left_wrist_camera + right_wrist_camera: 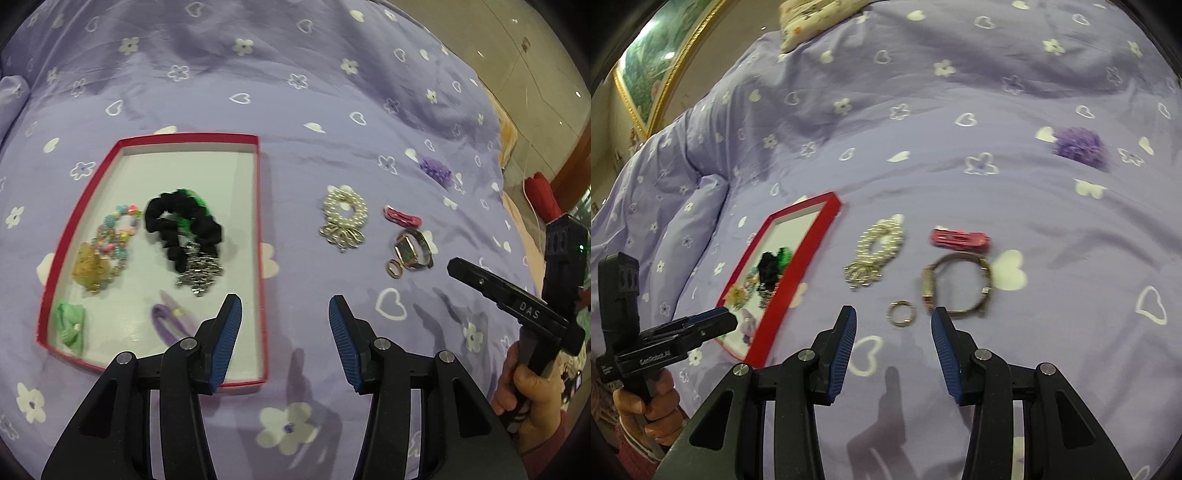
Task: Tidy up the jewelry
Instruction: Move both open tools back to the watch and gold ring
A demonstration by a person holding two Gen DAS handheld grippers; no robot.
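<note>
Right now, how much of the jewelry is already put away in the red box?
About half. Done: the red box already holds the bead bracelets, black scrunchie, green bow and purple clip. In hand: nothing; the left gripper and right gripper are both open. Left on the bedspread: pearl bracelet, pink clip, watch, ring and purple pom-pom.

bedspread [332, 110]: soft matt cloth, creased | box [258, 206]: matt card rim, smooth pale floor | scrunchie [162, 218] in box: matt black cloth | bracelet [345, 208] right of box: glossy pearls, shiny metal charms | ring [901, 314]: polished metal | gripper pads [231, 332]: ribbed blue rubber
</note>
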